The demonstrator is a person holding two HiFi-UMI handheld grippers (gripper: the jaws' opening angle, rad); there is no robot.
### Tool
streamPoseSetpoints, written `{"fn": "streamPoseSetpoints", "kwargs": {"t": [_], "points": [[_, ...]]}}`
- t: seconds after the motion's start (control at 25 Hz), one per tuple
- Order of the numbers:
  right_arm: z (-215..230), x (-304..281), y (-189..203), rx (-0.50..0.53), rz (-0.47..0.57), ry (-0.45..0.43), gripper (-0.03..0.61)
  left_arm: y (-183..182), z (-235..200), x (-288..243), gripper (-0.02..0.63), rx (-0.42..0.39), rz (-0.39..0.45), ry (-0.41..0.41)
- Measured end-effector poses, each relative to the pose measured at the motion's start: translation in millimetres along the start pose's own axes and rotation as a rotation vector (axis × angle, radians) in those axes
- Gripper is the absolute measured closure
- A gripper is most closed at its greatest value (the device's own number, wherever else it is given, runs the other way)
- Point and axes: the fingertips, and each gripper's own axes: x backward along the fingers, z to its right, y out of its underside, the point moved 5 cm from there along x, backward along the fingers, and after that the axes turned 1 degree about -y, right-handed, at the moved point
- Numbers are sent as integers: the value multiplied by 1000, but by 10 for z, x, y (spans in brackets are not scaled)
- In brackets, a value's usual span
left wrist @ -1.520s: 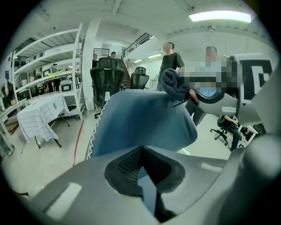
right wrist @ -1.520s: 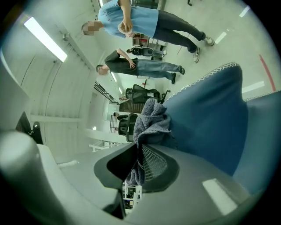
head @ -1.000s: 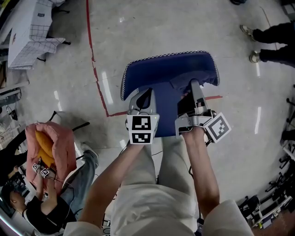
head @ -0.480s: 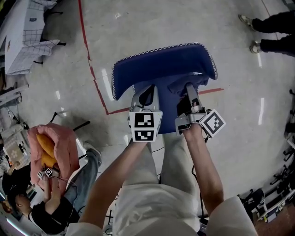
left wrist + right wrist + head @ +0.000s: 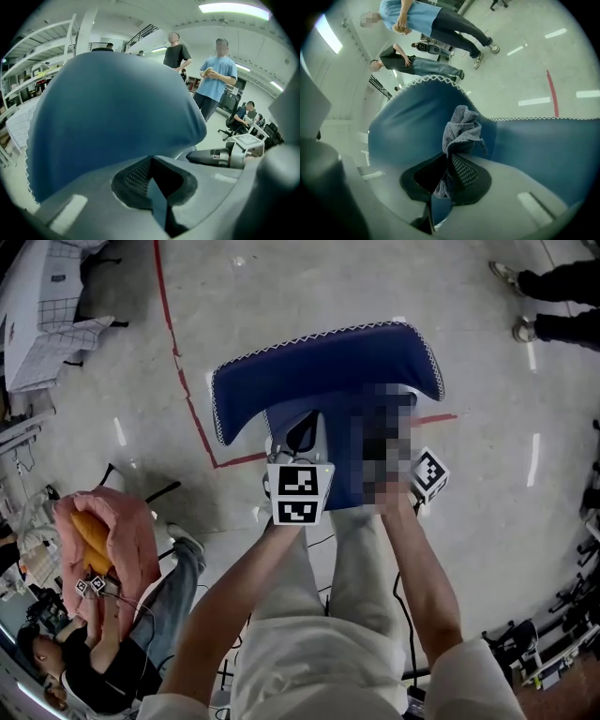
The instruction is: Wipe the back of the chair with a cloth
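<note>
Against the blue chair back (image 5: 328, 367), the right hand-held gripper (image 5: 451, 161) has pushed a little further up, its jaws pinching the bunched grey cloth (image 5: 461, 129) onto the fabric. Beside it the left hand-held gripper (image 5: 152, 176), jaws nearly together on nothing, stays low by the back, which has swung slightly. Wiping looks under way, I'd judge.

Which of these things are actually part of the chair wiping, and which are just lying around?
In the job: blue chair back; grey cloth, clamped in the right gripper; left gripper, close to the chair back.
Lying about: pink jacket; red floor tape; checked sheet; bystanders.
</note>
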Motion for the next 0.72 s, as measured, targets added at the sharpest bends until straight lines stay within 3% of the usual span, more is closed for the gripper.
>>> {"fn": "streamPoseSetpoints", "kwargs": {"t": [0.36, 0.72], "points": [[703, -356, -113, -4, 12, 114, 520, 57, 28, -189, 614, -25, -18, 14], [1088, -649, -144, 15, 14, 223, 520, 101, 46, -262, 614, -51, -45, 40]]}}
